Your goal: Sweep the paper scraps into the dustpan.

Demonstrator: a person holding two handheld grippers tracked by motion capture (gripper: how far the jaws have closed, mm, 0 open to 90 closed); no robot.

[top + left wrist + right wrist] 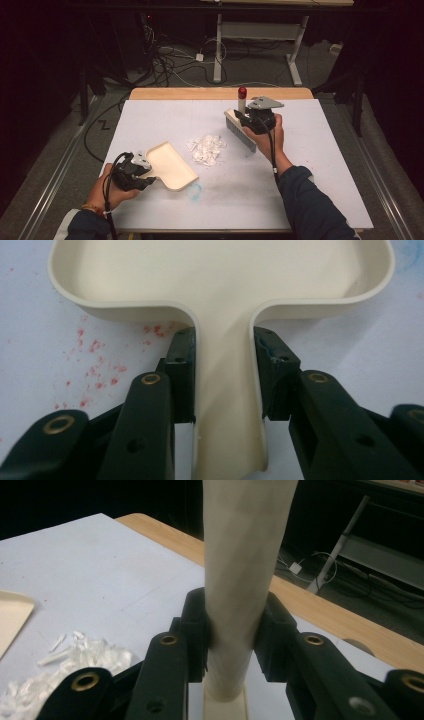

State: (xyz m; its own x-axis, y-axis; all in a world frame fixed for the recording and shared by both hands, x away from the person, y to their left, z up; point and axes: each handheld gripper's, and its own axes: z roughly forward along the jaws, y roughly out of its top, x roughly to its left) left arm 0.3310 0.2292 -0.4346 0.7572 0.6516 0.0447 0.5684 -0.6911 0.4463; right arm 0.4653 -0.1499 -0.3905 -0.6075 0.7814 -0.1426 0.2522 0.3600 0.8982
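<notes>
Grippers both clamped: the right gripper (254,121) grasps the brush (240,131) by its upright handle, beyond the pile of white scraps (206,149); the left gripper (134,172) pinches the dustpan (170,164) handle on the pile's near side. Sweeping well likely means keeping the pan's lip flat on the table (310,160), bristles drawn toward it.

A cream plastic dustpan (220,270) sits in the black left tool (225,375). Beside it the white surface (50,380) carries red speckles (92,372). The black right tool (232,630) grips a cream, red-tipped brush handle (240,580).
</notes>
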